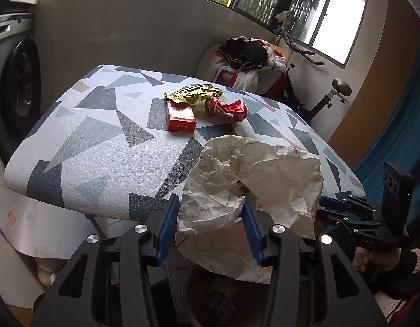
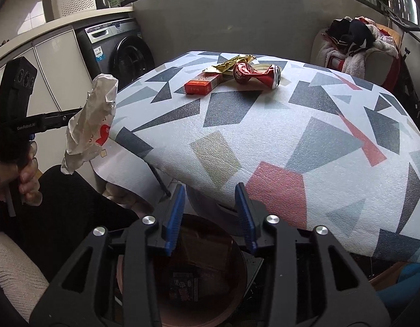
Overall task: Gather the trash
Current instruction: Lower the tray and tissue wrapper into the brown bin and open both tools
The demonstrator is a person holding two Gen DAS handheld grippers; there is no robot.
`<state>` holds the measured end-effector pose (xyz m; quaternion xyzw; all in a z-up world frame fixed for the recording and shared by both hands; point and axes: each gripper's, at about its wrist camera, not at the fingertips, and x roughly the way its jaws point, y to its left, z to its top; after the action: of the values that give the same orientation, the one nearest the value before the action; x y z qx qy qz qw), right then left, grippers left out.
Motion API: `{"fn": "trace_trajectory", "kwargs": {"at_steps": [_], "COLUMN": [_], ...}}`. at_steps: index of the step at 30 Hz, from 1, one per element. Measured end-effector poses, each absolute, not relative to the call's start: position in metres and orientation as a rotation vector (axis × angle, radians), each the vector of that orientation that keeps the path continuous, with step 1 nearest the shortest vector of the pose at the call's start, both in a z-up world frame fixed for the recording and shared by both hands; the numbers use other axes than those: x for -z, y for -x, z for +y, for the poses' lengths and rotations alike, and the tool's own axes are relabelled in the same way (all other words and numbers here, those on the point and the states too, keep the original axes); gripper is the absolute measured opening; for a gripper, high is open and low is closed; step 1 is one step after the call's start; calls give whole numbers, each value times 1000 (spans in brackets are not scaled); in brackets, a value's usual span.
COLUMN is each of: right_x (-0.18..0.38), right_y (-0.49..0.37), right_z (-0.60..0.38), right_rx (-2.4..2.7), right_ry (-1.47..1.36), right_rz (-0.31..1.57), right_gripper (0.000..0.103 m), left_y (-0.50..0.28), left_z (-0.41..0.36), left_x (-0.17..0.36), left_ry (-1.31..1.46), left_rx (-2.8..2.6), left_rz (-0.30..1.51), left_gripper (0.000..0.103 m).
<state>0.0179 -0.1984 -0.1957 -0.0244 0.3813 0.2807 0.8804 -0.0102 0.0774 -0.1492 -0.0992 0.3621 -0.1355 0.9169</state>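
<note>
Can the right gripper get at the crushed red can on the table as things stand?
Probably yes: the right gripper is open and empty, and nothing stands between it and the crushed can across the bare tablecloth. The can lies far back, so reach is uncertain.

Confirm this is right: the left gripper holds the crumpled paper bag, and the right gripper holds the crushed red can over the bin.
Not quite. The right gripper is open and empty over the bin; the crushed red can lies on the table, per the right wrist view. The left gripper does hold the crumpled paper bag.

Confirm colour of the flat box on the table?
Red flat cardboard box, clearest in the left wrist view.
</note>
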Motion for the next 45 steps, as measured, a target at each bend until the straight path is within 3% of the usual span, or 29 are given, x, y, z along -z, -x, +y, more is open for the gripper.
{"fn": "trace_trajectory", "kwargs": {"at_steps": [4, 6, 29, 31, 32, 33, 34, 45], "right_x": [193, 192, 213, 213, 213, 213, 213, 215], "right_y": [-20, -21, -41, -41, -41, -41, -41, -42], "right_z": [-207, -213, -236, -235, -235, -235, -235, -236], "right_rx": [-546, -517, -381, -382, -382, -382, -381, -380], "right_ry": [38, 37, -32, -30, -30, -30, -32, -31], "right_rz": [745, 708, 757, 758, 758, 758, 758, 764], "right_gripper": [90, 97, 97, 97, 97, 97, 97, 97], "left_y": [13, 14, 15, 15, 15, 15, 16, 9], "left_z": [72, 66, 18, 16, 14, 13, 11, 17], "left_x": [153, 157, 204, 205, 206, 206, 206, 211], "left_ry": [180, 164, 28, 26, 28, 25, 13, 9], "left_rx": [289, 298, 421, 438, 455, 465, 463, 358], "left_rz": [739, 738, 820, 827, 833, 838, 835, 864], "left_gripper": [45, 45, 47, 50, 60, 79, 86, 96]}}
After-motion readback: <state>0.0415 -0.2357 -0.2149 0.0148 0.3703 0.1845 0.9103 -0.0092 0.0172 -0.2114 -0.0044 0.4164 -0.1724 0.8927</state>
